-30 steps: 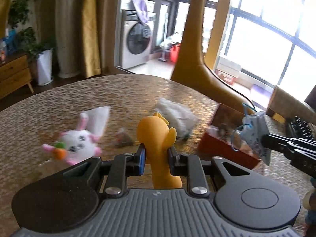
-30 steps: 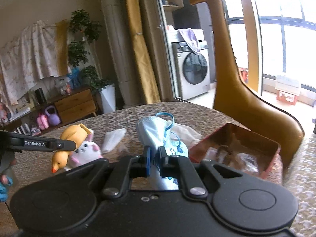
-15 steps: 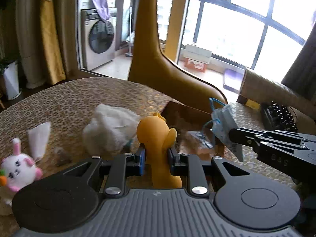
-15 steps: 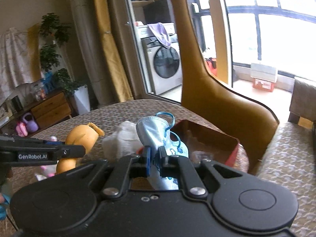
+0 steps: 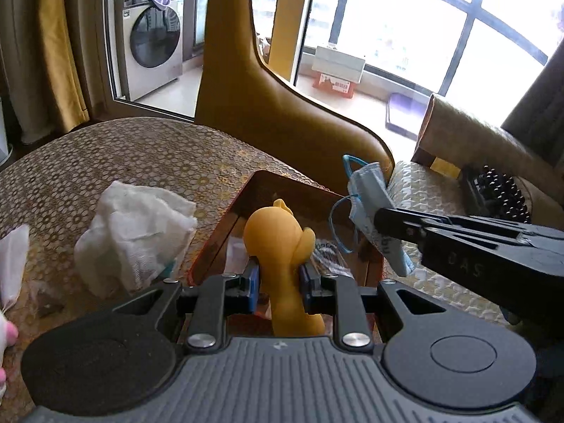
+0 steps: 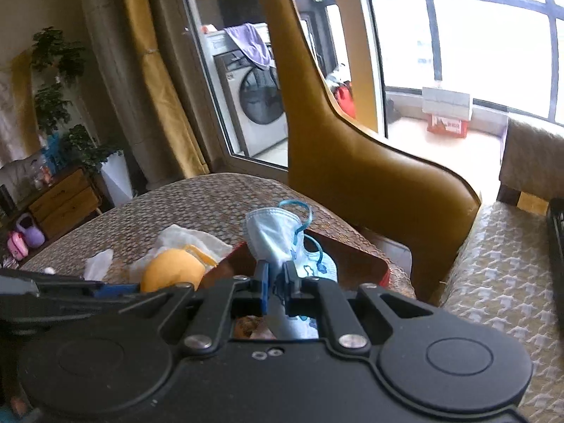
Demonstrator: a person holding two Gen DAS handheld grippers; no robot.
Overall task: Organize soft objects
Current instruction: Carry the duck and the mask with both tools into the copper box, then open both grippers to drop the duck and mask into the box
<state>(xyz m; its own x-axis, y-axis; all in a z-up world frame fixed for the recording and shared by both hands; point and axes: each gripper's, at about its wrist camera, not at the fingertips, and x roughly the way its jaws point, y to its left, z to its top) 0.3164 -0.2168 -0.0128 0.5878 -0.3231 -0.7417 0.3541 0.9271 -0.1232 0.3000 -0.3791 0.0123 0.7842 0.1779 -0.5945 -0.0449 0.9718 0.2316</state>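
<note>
My left gripper [image 5: 279,278] is shut on a yellow duck toy [image 5: 278,236] and holds it above the near edge of a red-brown box [image 5: 225,232] at the table's right end. My right gripper [image 6: 275,280] is shut on a light blue face mask [image 6: 273,234], held over the same box [image 6: 356,252]. The mask [image 5: 370,197] and the right gripper also show in the left wrist view, to the right of the duck. The duck [image 6: 172,269] shows at the left in the right wrist view. Some packets lie in the box.
A crumpled white cloth [image 5: 130,225] lies on the patterned table [image 5: 105,162] left of the box. A pink-and-white plush [image 5: 5,331] is at the far left edge. A tall yellow giraffe-shaped chair back [image 5: 268,98] stands behind the table. A padded bench [image 6: 500,275] is to the right.
Both grippers have moved right towards the box with their objects still held. The duck now hangs over the box edge and the mask over the box; the plush has slid out of the left view.
</note>
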